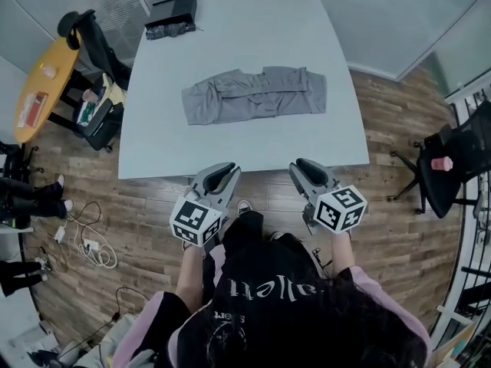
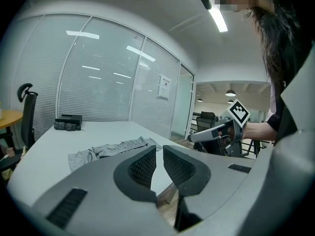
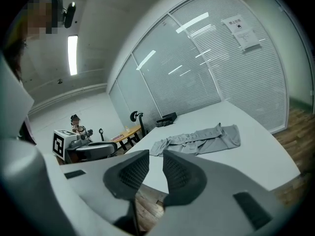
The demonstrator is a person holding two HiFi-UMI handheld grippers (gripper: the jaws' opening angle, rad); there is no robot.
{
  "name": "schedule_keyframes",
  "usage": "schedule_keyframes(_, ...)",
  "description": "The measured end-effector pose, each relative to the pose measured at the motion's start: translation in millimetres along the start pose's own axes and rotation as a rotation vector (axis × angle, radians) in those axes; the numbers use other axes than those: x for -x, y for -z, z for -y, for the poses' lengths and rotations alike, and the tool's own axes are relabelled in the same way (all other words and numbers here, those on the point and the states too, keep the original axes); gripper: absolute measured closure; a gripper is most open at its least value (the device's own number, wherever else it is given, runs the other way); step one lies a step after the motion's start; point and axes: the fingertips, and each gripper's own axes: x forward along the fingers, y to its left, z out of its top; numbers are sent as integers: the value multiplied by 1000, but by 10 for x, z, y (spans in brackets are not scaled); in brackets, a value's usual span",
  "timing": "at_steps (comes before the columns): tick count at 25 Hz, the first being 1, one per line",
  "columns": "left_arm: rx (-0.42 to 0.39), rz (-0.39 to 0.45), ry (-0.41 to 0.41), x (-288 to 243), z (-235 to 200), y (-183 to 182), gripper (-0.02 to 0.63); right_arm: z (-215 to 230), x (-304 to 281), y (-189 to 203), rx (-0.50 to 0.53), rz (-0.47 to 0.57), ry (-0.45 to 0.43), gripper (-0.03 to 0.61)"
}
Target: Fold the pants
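Wooden flooring surrounds a pale grey rectangular desk (image 1: 245, 37), at whose middle the grey fabric pants (image 1: 253, 94) are laid, seemingly part-folded. The left tool (image 1: 224, 170) and right tool (image 1: 303, 167) are held before its near edge, jaws narrowly apart, empty.

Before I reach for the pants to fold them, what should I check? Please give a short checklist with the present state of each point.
1. Pants lie on the table, away from its edges: ok.
2. Left gripper empty, jaws slightly apart: ok.
3. Right gripper empty, jaws slightly apart: ok.
4. Grippers above the pants: not ok, both hang off the near table edge.
5. Black bundle at the far corner lies apart from the pants: ok.
6. Cloth smooth: not ok, it is wrinkled.
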Motion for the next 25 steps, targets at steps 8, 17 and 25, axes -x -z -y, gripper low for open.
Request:
schedule_keyframes(8,-10,19,7,171,784,38,551,-125,589,212,16,32,-38,524)
schedule_keyframes(17,-9,31,-5,441,1376,158,551,-454,1046,362,117,57,-95,552)
schedule_keyframes(25,-21,47,-20,611,1519,162,551,-654,1205,406,158,74,-119,554)
